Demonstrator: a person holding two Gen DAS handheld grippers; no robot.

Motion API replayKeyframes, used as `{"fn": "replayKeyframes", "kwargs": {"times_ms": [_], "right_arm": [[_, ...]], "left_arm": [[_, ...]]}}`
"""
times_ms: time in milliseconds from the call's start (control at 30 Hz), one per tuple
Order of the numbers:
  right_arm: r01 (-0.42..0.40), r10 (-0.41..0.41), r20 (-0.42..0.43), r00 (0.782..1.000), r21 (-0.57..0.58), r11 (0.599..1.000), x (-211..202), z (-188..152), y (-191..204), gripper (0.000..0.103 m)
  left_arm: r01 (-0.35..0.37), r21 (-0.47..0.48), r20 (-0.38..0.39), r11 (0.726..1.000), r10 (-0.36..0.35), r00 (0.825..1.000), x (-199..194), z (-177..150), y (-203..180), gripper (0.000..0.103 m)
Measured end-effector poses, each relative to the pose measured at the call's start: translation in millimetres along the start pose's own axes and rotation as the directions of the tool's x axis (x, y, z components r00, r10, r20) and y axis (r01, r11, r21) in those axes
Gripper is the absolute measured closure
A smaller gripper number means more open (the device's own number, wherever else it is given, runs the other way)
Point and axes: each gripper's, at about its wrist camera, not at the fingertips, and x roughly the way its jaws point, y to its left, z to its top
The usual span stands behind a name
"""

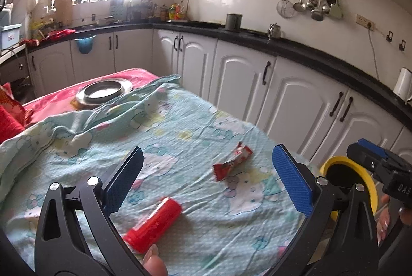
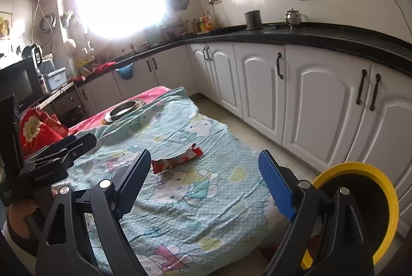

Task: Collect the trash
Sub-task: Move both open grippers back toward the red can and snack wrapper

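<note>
A red snack wrapper lies flat on the pale blue cartoon-print cloth that covers the table. A red plastic bottle lies on its side nearer me, seen only in the left wrist view. My left gripper hovers over the cloth, open and empty, with the bottle low between its fingers and the wrapper just ahead. My right gripper is open and empty too, the wrapper just beyond its left finger. A yellow-rimmed bin stands off the table's right edge.
A round steel tray rests on the red cloth at the table's far end. White cabinets under a black counter run along the right, across a narrow strip of floor. A red cushion sits at the left.
</note>
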Motion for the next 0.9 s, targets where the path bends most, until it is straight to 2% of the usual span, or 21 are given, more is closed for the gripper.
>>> {"fn": "replayKeyframes", "kwargs": {"times_ms": [367, 700, 767, 900], "right_arm": [[-0.012, 0.01, -0.095, 0.995, -0.019, 1.0, 61, 0, 13, 0.02], [-0.022, 0.022, -0.204, 0.979, 0.002, 1.0, 125, -2, 23, 0.02], [-0.025, 0.026, -0.221, 0.975, 0.006, 1.0, 136, -2, 27, 0.02], [-0.022, 0.031, -0.262, 0.964, 0.036, 0.999, 163, -3, 33, 0.02]], "left_arm": [[-0.05, 0.005, -0.092, 0.999, 0.051, 0.994, 25, -18, 34, 0.011], [-0.006, 0.012, -0.197, 1.0, 0.008, 0.98, 40, -42, 56, 0.011], [0.009, 0.014, -0.217, 1.0, -0.005, 0.976, 41, -48, 59, 0.017], [0.029, 0.011, -0.256, 1.0, -0.026, 0.966, 47, -57, 64, 0.022]]}}
